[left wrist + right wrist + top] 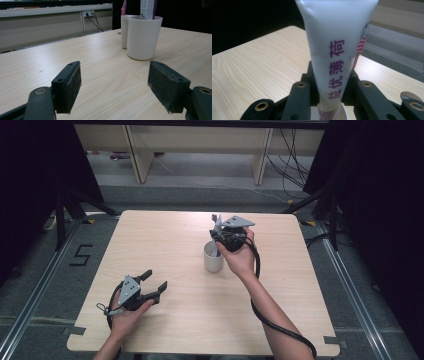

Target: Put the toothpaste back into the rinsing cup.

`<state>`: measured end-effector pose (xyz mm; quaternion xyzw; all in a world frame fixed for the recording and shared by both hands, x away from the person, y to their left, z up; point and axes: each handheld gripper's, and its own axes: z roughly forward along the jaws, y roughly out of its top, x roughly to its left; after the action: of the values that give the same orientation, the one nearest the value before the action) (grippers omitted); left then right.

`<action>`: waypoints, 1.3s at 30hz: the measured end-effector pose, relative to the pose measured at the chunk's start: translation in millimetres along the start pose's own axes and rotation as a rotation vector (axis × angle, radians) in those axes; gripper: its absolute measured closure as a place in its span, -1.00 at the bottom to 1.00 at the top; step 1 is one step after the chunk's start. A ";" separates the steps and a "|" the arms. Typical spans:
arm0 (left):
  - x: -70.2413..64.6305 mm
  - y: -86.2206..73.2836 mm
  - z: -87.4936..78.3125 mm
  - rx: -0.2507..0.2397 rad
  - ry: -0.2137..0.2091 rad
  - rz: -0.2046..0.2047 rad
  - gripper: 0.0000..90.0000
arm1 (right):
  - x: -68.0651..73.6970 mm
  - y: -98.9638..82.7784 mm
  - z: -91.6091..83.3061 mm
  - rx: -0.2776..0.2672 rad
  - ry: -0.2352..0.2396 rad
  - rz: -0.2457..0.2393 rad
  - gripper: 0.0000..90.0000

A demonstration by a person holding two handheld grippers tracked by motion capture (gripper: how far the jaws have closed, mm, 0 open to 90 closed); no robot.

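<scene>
In the right gripper view the top of the white tube (337,50) is cut off by the upper edge, and its lower end is hidden between the black jaws, so the cap cannot be seen. A pink toothbrush (359,50) shows only as a strip behind the tube; its bristles are hidden.

In the left gripper view the tube and the toothbrush (124,7) both run off the top edge above the white cup (143,35), and what lies inside the cup is hidden by its wall.

In the high view the right gripper (220,240) and the hand cover much of the cup (213,260), and the tube there is probably too small to read. The desk (165,235) has its near edge partly cut off at the bottom.
</scene>
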<state>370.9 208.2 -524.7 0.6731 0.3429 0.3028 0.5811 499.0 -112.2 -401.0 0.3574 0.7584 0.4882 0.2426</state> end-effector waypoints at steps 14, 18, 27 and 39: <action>-0.4 0.3 -0.7 0.010 0.004 0.003 -0.41 | -1.2 -9.1 6.2 0.019 0.007 -0.022 0.64; -0.6 0.5 -0.9 0.014 0.006 0.002 -0.41 | -0.3 -12.2 7.2 0.034 0.009 -0.001 0.64; -0.2 0.0 0.0 0.000 -0.001 0.001 -0.41 | 0.8 -18.6 11.3 0.041 0.013 0.010 0.64; 0.0 0.0 -0.1 0.000 -0.002 0.001 -0.41 | 0.0 -24.5 14.7 0.049 0.008 0.012 0.63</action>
<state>370.9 208.3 -524.6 0.6735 0.3421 0.3023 0.5813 502.0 -110.5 -429.4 0.3660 0.7688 0.4723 0.2279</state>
